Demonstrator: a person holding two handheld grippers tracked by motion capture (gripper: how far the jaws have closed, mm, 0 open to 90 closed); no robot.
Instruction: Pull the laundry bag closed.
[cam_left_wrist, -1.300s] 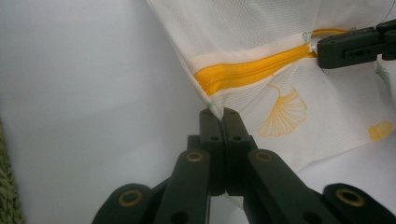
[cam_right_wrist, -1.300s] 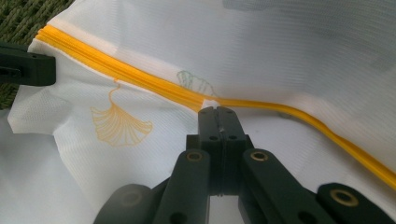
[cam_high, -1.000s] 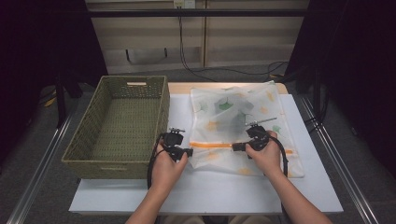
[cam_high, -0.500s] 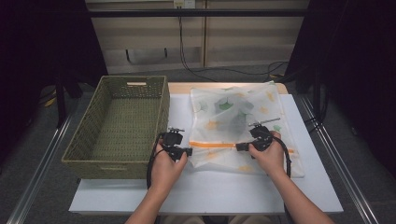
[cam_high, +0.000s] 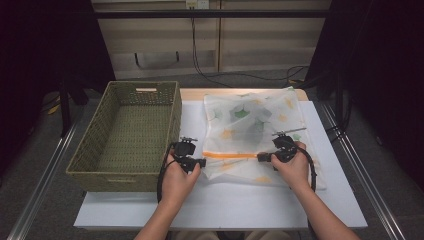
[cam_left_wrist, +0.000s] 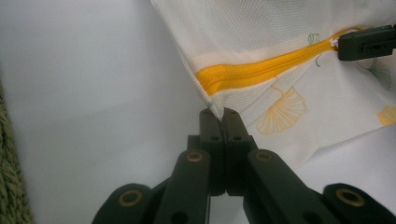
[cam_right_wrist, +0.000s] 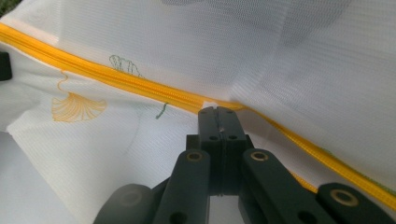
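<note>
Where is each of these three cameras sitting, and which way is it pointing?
High view: above the person's side, looking forward and down on the white table, wicker basket and mesh laundry bag; both forearms show.
Left gripper view: rides the left tongs, shut on the bag's corner.
Right gripper view: rides the right tongs, shut at the orange zipper.
Both gripper views share the zipper.

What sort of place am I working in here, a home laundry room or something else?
Likely a lab or recording setup, not a home: a white table framed by metal rails, dark curtains, cables on the back wall. Both tools pinch a mesh laundry bag beside a wicker basket.
</note>
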